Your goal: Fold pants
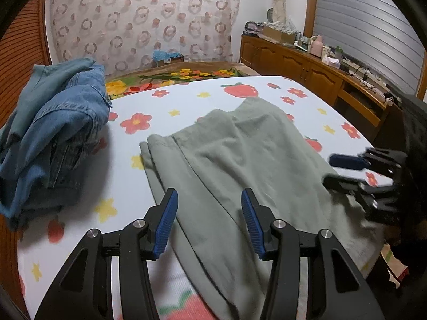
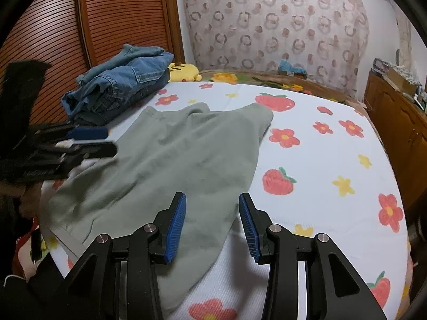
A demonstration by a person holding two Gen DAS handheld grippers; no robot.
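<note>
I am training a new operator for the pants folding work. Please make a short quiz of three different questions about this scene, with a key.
1. True or false: the left gripper is clamped on the green pants.
2. Multiple choice: where does the denim pile lie? A) on top of the green pants B) on the bed beside the green pants, toward the wooden slatted panel C) on the wooden cabinet
3. Fill in: the bedsheet is printed with flowers and ____.

Key: 1 false, both grippers are open, the right gripper too; 2 B; 3 strawberries.
</note>
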